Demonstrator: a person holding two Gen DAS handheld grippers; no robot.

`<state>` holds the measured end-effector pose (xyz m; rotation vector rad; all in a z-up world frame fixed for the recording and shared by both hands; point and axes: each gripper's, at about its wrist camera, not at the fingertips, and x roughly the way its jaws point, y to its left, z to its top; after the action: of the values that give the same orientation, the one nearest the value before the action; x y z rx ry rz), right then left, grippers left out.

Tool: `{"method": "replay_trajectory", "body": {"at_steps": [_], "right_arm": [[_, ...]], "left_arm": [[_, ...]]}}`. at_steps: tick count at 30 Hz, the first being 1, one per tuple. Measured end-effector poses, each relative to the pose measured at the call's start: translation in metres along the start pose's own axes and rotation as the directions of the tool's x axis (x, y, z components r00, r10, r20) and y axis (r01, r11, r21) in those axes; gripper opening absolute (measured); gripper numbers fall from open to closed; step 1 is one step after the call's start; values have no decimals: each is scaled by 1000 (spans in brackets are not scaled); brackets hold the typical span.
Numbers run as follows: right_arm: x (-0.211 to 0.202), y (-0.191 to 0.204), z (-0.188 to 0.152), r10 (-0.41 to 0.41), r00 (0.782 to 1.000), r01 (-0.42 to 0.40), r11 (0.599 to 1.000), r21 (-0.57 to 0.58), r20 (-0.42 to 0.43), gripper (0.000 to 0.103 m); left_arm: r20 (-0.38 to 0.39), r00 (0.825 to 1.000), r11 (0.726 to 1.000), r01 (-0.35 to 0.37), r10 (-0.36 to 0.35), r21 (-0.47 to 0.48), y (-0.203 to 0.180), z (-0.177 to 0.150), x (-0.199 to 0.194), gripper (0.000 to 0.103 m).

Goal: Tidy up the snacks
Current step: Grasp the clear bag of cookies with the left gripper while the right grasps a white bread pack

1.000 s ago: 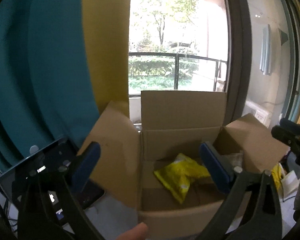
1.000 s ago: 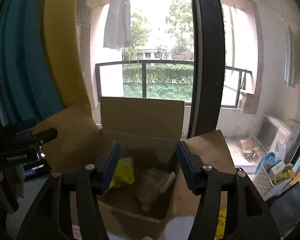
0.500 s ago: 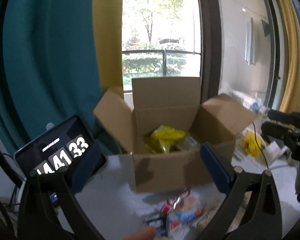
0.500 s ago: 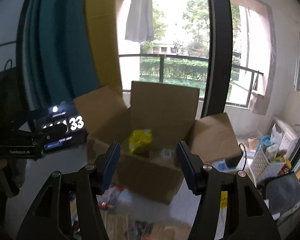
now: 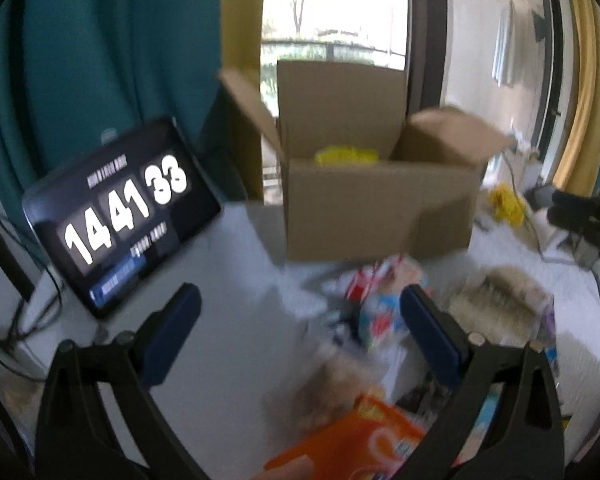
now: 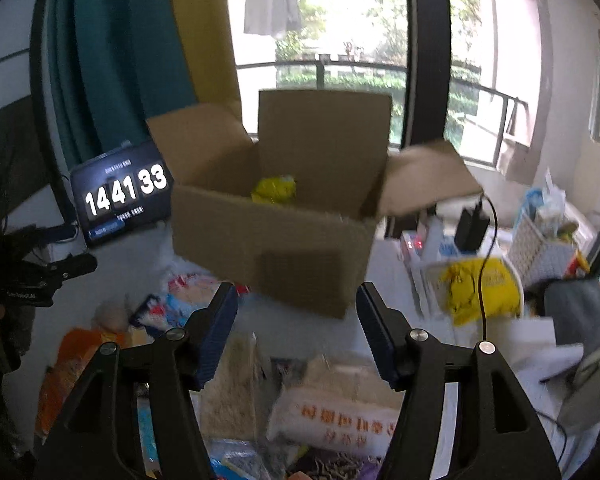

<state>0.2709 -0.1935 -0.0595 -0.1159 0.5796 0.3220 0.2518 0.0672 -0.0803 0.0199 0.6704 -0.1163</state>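
Jaws spread on both: left gripper (image 5: 298, 322), right gripper (image 6: 296, 330) (opening), empty.

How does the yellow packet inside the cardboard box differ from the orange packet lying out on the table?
The yellow packet sits inside the open cardboard box; the orange packet lies out on the table, in front of the box. The yellow one is half hidden by the box's front wall, while the orange one shows much of its face, among other loose snacks. Their colours differ. Neither is held by a gripper.

L gripper (image 5: 300, 320) jaws wide, empty, R gripper (image 6: 296, 312) jaws opening, empty
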Motion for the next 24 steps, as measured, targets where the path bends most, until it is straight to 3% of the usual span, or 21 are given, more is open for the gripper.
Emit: {"method": "replay_trajectory", "body": {"at_steps": [8,12,20,24], "right_arm": [[19,-28,-43,-19,994,27,996,82,-104,76],[30,-49,-59,1,991,24,983,181,-136,81],[49,-75,-78,43,983,17,948,318,-179,85],[54,-88,-84,71,982,-1,927,375,-173,86]], "left_arm": [[-158,986,998,51,-47,22,4,-40,34,101],[-223,970,995,101,-99,0,6,-48,52,101],[-280,955,996,90,-93,-24,7,-51,79,100],[-294,943,987,139,-158,-85,13,-54,87,87]]}}
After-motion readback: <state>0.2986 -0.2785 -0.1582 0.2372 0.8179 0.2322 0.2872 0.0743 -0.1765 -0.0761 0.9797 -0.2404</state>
